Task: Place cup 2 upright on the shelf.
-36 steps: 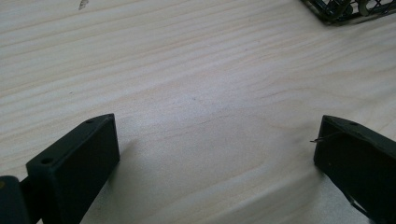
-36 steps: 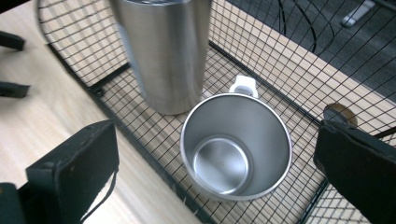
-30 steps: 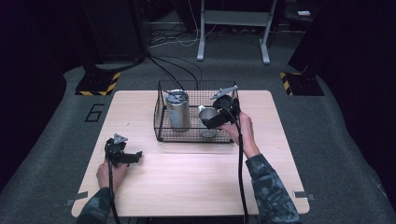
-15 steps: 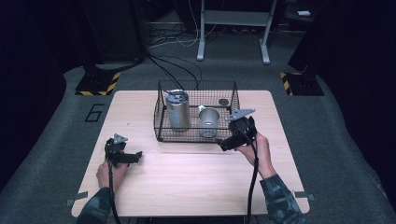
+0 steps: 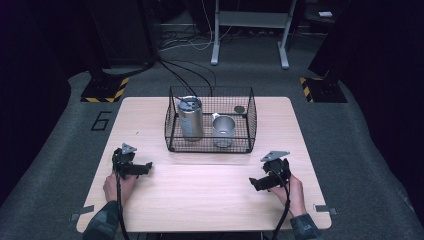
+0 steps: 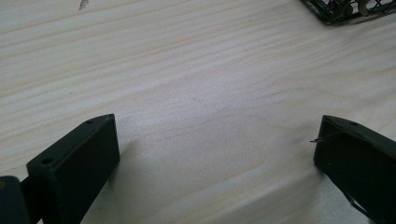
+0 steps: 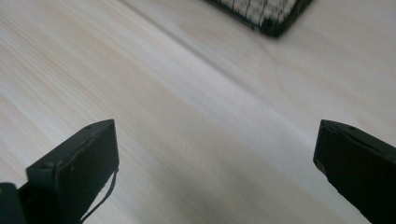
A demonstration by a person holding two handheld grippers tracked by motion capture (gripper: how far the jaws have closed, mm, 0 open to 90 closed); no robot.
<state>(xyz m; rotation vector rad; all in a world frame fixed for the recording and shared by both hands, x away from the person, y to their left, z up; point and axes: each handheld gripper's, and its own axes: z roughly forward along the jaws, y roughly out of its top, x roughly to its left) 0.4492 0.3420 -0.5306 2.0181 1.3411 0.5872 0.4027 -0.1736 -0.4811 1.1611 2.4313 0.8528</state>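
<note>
I have my right gripper (image 5: 256, 183) low over the table (image 5: 210, 200), jaws spread wide with nothing between them. The wire basket (image 5: 210, 146) sits ahead of it and off to its left, well apart; inside stand a tall steel can (image 5: 190, 119) and a cup (image 5: 223, 131). My left gripper (image 5: 145, 167) rests near the front edge, jaws also wide apart and empty.

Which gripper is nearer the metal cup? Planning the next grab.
Right. The right gripper sits just front-right of the metal cup; the left gripper lies farther off, front-left.
</note>
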